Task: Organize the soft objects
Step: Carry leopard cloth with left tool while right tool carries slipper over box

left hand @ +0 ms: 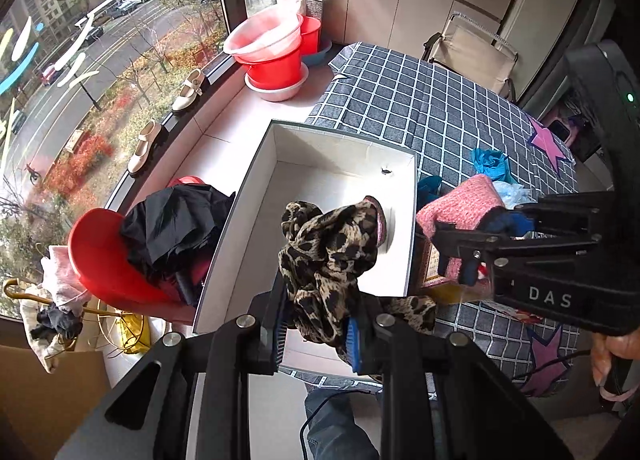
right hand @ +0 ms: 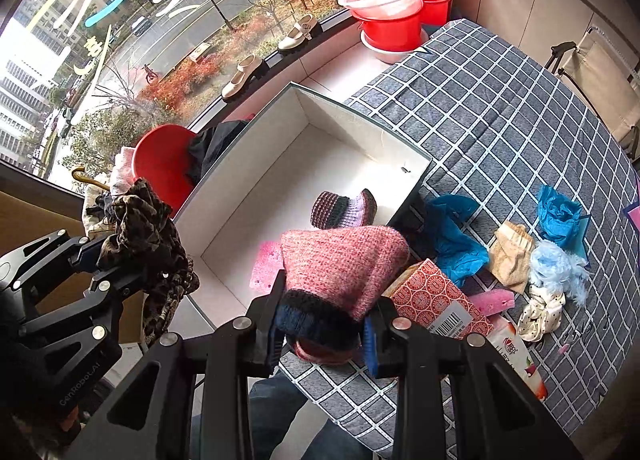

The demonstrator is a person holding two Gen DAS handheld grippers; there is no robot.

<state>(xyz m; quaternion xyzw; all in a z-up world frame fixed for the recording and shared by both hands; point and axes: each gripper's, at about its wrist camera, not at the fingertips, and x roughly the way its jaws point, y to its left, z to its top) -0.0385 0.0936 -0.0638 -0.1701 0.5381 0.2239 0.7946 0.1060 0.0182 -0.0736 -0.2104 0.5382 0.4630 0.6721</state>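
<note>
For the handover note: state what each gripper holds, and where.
Left gripper: leopard-print scarf, pinched mid-bunch. Right gripper: pink knit hat, by its dark cuff.

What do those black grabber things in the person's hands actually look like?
Both tongs, left and right, are matte black angular frames with silver bolts and ridged blue pads. The right bears white letters "DAS" and a green light; the left reads "GenRobot.AI". The person wears blue jeans.
</note>
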